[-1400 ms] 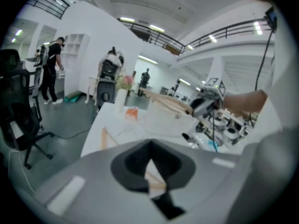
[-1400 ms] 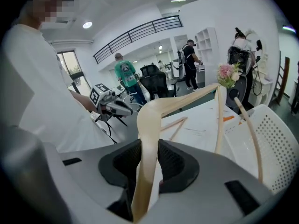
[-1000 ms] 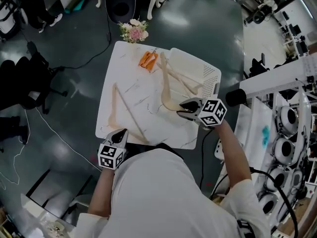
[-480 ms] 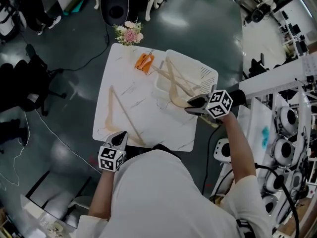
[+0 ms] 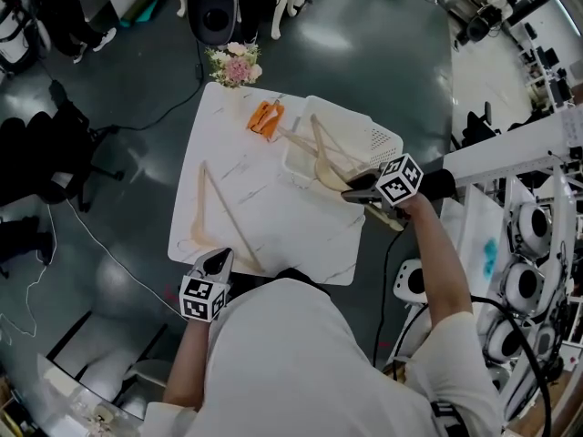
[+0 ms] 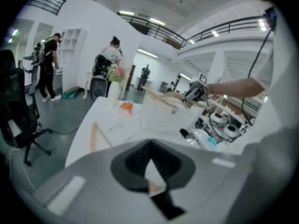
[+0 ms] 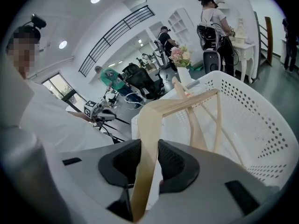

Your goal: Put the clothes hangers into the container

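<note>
Head view: your right claw [image 5: 351, 192] grips a hanger [image 5: 326, 167] by one end so the rest leans into the basket [image 5: 383, 137]. A second hanger [image 5: 221, 215] lies on the tabletop [image 5: 301, 235], near your left claw [image 5: 217, 260].

Left gripper view: that claw is closed and empty.

Right gripper view: the pads [image 7: 175, 160] pinch the hanger's arm.

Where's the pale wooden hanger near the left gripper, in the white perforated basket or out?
Out: the hanger lies flat on the white marble table, apart from the basket.
</note>
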Action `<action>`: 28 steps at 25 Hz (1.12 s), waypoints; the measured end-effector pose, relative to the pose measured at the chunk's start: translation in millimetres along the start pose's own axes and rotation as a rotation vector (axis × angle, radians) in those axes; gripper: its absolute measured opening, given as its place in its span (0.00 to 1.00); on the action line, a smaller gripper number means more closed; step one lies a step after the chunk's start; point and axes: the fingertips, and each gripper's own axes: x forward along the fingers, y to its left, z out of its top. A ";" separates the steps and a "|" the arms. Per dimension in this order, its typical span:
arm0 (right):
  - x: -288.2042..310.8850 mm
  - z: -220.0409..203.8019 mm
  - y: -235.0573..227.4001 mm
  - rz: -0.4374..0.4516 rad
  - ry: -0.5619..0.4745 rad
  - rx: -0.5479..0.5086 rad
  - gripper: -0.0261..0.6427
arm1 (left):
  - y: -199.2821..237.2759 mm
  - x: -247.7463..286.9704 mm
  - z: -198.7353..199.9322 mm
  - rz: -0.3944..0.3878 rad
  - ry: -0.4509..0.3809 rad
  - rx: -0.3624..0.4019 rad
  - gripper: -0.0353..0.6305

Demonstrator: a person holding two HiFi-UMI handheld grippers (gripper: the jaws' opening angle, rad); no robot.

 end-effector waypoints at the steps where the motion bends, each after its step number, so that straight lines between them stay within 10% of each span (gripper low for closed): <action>1: 1.9 -0.4 -3.1 0.007 0.004 0.005 0.19 | 0.3 0.9 -0.8 0.003 0.004 -0.003 0.06; 28: 5.1 -20.4 -74.8 -0.077 0.075 0.122 0.20 | 1.9 17.3 -4.3 0.001 0.052 -0.037 0.06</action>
